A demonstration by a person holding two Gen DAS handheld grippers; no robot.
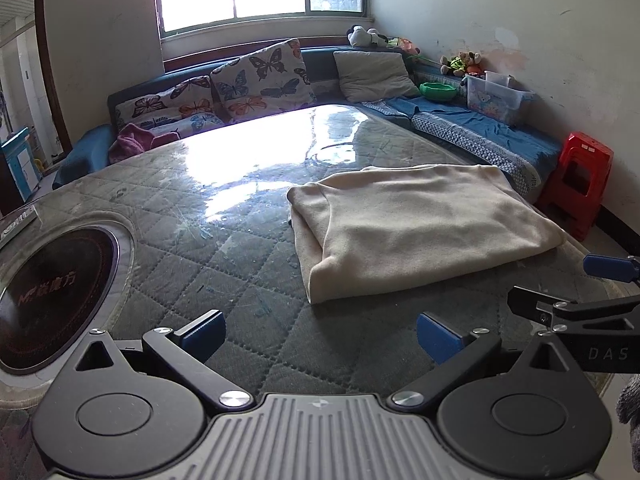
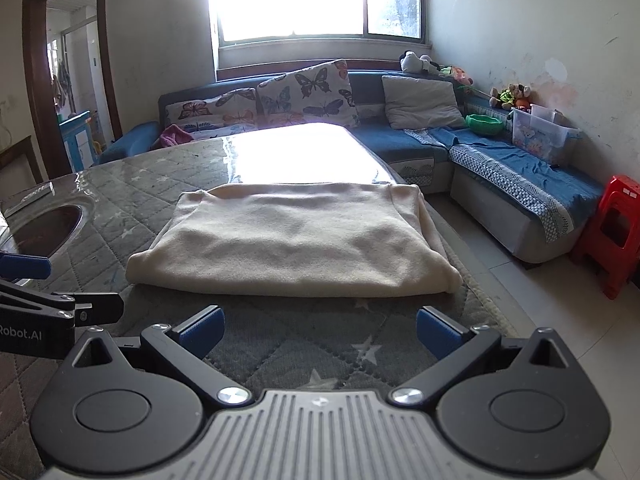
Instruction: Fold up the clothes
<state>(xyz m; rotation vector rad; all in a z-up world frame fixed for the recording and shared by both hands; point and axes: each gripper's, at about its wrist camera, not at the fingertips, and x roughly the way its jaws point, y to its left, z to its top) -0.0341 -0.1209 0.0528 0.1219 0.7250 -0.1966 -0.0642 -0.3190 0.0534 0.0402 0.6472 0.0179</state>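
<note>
- Lying folded on the table (image 2: 120, 208), the cream garment (image 2: 296, 240) makes a thick rectangle; it rests on the right half of the glass top, near the right edge.
- The left tongs (image 1: 320, 336) are spread wide and hold nothing; they hover over bare quilted cloth under the glass, apart from the near corner of the garment.
- The right tongs (image 2: 320, 330) are also spread and empty, just in front of the garment's near folded edge, not touching it.
- In the left wrist view the right tongs come in from the right side, beside the garment.
- A round dark burner (image 1: 52, 296) is set in the table on the left, well apart from the garment.
- Behind the table stands a blue sofa (image 2: 404, 140) with butterfly cushions (image 2: 308, 94), and a red stool (image 2: 612, 236) is on the floor at the right.
</note>
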